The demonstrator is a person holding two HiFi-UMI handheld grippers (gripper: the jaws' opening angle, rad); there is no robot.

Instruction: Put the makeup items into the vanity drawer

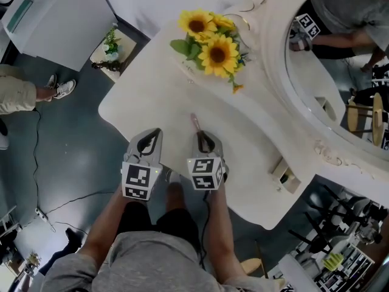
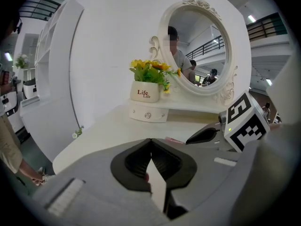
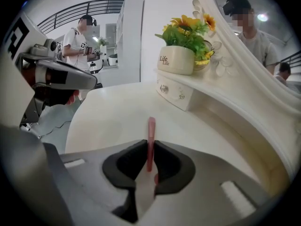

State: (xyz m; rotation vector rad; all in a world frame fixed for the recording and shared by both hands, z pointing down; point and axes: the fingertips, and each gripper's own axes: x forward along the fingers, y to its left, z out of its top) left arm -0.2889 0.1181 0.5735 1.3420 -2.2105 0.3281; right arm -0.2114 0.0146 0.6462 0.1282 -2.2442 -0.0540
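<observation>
Down close, the left gripper (image 2: 150,142) sits with its jaws pressed together on nothing, while beside it the right gripper (image 3: 150,147) is clamped on a slim pink makeup stick (image 3: 151,131), pads squeezing its near end. The rest of the stick pokes forward over the white vanity top (image 1: 176,96). Further back, the little drawer (image 3: 175,93) is closed under the pot (image 3: 176,60) of sunflowers (image 1: 209,41), and the oval mirror (image 1: 340,59) stands behind.

overhead and two low views share the vanity (image 1: 152,96).
</observation>
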